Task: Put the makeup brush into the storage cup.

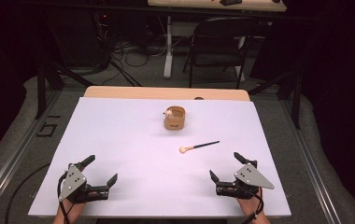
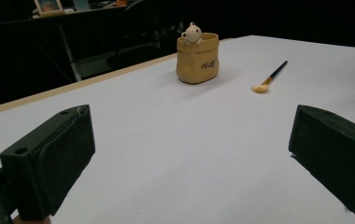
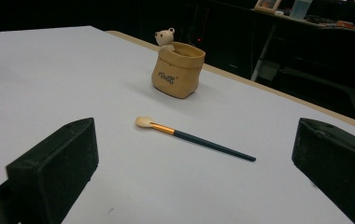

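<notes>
A tan sack-shaped holder [image 1: 174, 118] [image 2: 197, 58] [image 3: 178, 70] with a small bear figure on its rim stands upright near the middle of the white table top. A dark-handled makeup brush [image 1: 198, 147] [image 2: 269, 78] [image 3: 194, 138] with a pale tip lies flat a little in front and to the right of it. My left gripper [image 1: 102, 171] [image 2: 189, 163] rests open near the front left edge. My right gripper [image 1: 225, 166] [image 3: 194, 172] rests open near the front right edge, with the brush lying some way beyond its jaws. Neither holds anything.
The white sheet [image 1: 119, 140] covers a wooden table whose far edge [image 1: 166, 92] shows. Behind it stand a black folding chair [image 1: 217, 44] and a desk leg [image 1: 168, 46] with cables on the floor. Metal rails run along both sides of the table.
</notes>
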### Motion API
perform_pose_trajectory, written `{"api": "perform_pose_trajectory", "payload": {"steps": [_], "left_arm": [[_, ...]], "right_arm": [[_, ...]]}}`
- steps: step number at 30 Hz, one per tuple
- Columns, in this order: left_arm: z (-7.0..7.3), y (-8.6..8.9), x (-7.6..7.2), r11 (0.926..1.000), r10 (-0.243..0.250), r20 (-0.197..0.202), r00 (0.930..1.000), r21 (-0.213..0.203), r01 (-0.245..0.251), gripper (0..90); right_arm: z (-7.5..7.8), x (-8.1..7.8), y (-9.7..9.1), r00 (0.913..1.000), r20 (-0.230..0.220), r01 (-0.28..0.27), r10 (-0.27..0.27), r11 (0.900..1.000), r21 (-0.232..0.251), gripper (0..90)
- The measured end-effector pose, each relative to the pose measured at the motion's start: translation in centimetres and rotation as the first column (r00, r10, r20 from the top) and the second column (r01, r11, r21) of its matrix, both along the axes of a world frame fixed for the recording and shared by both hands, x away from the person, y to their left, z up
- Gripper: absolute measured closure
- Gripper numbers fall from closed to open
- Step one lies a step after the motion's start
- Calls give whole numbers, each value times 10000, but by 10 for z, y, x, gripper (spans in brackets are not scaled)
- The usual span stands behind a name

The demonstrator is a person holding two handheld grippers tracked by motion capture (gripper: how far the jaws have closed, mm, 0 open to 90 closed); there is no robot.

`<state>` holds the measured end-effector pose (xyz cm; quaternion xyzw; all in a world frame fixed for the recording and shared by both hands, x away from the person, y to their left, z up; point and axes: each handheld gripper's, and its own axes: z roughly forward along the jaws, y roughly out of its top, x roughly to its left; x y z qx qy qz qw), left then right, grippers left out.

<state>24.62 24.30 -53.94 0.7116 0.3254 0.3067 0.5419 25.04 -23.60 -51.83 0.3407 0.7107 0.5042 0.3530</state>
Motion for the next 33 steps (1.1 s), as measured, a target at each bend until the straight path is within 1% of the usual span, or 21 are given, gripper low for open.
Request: {"api": "perform_pose_trajectory", "payload": {"steps": [4, 9, 13, 17, 20, 24, 25, 27, 28, 29, 31, 32, 33], "left_arm": [[0, 0, 0, 10000, -11, -2, 10000, 12, 11, 3], [0, -1, 1, 10000, -29, -8, 10000, 10, 29, 3], [0, -1, 1, 10000, -25, -9, 10000, -3, 25, 3], [0, -1, 1, 10000, -10, -10, 10000, 17, 10, 3], [-1, -1, 1, 10000, -13, -17, 10000, -8, 13, 3], [-1, -2, 1, 10000, -35, -24, 10000, 15, 35, 3], [-1, -2, 1, 10000, -35, -21, 10000, 13, 35, 3], [-1, -2, 1, 10000, -29, -34, 10000, 17, 29, 3], [-1, -2, 2, 10000, -28, -35, 10000, 20, 28, 3], [-1, -2, 2, 10000, -29, -43, 10000, 39, 29, 3], [-1, -2, 1, 10000, -35, -44, 10000, 29, 35, 3], [-1, -1, 1, 10000, -30, -38, 10000, 5, 30, 3], [0, -1, 1, 10000, -17, -31, 10000, 24, 17, 3]], "right_arm": [[-1, 3, 1, 10000, -1, 10, -10, 10000, -7, 0], [-3, 5, 2, 9999, -155, -36, 36, 10000, -14, 0], [-3, 6, 2, 9998, -178, -48, 48, 10000, -34, 0], [-5, 8, 0, 9991, -415, -81, 79, 10000, -45, 0], [-6, 9, 0, 9995, -325, -31, 34, 10000, 95, 0], [-6, 9, 0, 9995, -305, -48, 49, 10000, 55, 0], [-5, 9, 0, 9991, -411, -59, 58, 10000, -22, 0], [-6, 10, 1, 9995, -321, -67, 67, 10000, 5, 0], [-6, 12, 1, 9999, -164, -48, 44, 9997, -243, 0], [-7, 15, 2, 9999, -124, -59, 55, 9994, -348, 0], [-8, 18, 3, 9998, -194, -86, 78, 9991, -403, 0], [-12, 25, 4, 9994, -333, -107, 91, 9987, -502, 0], [-13, 28, 5, 9994, -334, -130, 114, 9987, -490, 0]]}}
